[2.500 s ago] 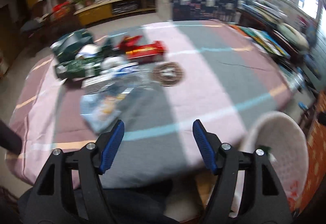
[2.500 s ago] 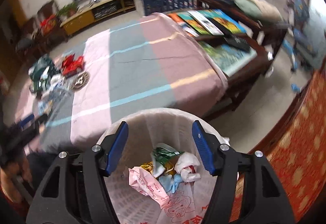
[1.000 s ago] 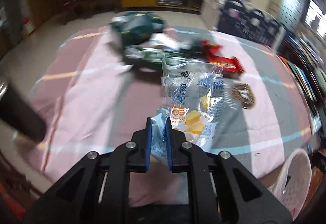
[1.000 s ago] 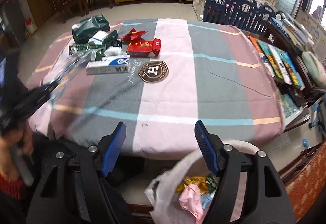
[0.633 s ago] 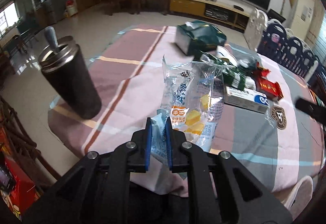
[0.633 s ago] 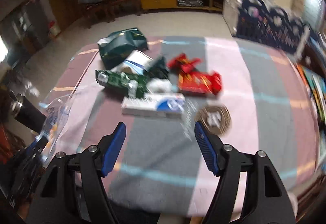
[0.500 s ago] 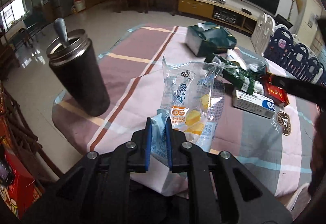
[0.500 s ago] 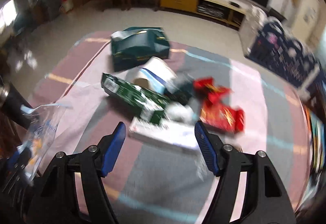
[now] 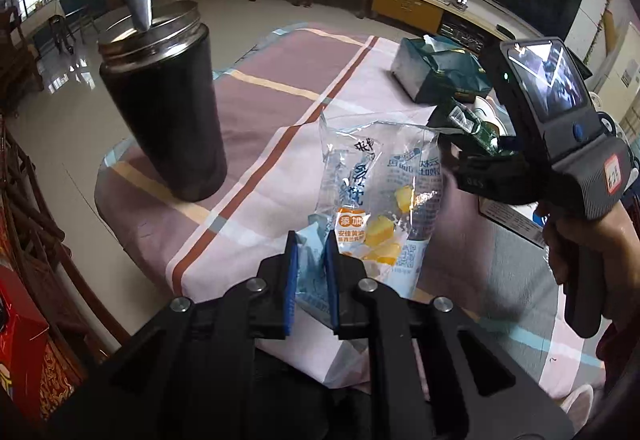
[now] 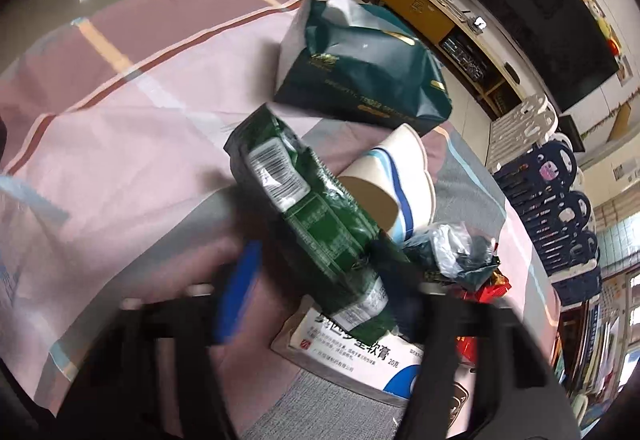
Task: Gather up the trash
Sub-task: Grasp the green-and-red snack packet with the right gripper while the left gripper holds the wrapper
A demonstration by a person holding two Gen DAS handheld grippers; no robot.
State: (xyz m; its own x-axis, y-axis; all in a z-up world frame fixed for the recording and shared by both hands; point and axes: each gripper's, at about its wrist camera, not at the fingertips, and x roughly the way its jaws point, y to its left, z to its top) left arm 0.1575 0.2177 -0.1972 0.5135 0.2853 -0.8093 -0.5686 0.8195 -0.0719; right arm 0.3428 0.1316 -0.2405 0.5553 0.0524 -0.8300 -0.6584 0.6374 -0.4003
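Note:
My left gripper (image 9: 310,272) is shut on the lower corner of a clear snack bag (image 9: 380,191) printed with yellow pieces, held up over the striped tablecloth (image 9: 248,207). My right gripper (image 10: 320,260) is blurred and its jaws are closing around a green foil wrapper (image 10: 312,207) at the edge of the trash pile. The blue left pad (image 10: 238,292) still stands clear of the wrapper. In the left wrist view a hand (image 9: 576,240) holds that gripper beside the bag, with the green wrapper (image 9: 468,123) at its tip.
A dark green tissue pack (image 10: 360,79), a paper cup (image 10: 400,179), a white ointment box (image 10: 360,356), crumpled plastic (image 10: 456,248) and a red wrapper (image 10: 484,288) lie close together. A tall black canister (image 9: 160,111) with a steel lid stands near the table's left corner.
My right gripper swung from above the bin to the trash pile, rolled, and its jaws narrowed around the green wrapper. My left gripper kept the snack bag and turned toward the black canister.

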